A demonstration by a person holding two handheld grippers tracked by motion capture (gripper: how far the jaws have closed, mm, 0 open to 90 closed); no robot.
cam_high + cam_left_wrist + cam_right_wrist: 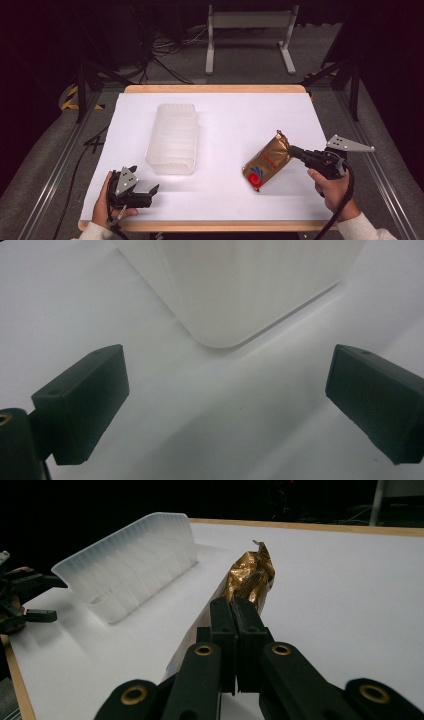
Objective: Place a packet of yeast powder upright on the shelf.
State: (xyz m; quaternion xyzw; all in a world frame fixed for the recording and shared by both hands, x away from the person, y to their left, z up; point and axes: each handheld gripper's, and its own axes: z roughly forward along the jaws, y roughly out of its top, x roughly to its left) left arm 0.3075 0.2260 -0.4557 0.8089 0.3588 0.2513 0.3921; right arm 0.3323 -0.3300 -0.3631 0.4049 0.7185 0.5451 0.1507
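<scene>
With my right gripper point(294, 149) fingers clamped on the gold packet's point(266, 162) crimped top near the worktop's right edge, I judged a steady lift toward the clear bin point(172, 137) best, my left gripper point(150, 192) fingers spread, empty.

We see a shiny gold packet point(267, 162) pinched at its crinkled end in the black right gripper point(291, 149), with a red and white swirl and a dark blue patch at its far end. Ahead of the black left gripper point(150, 192) stands a milky translucent white tub point(172, 137) with ribbed walls. Beneath both lies a plain white table point(225, 200) edged in pale wood.
</scene>
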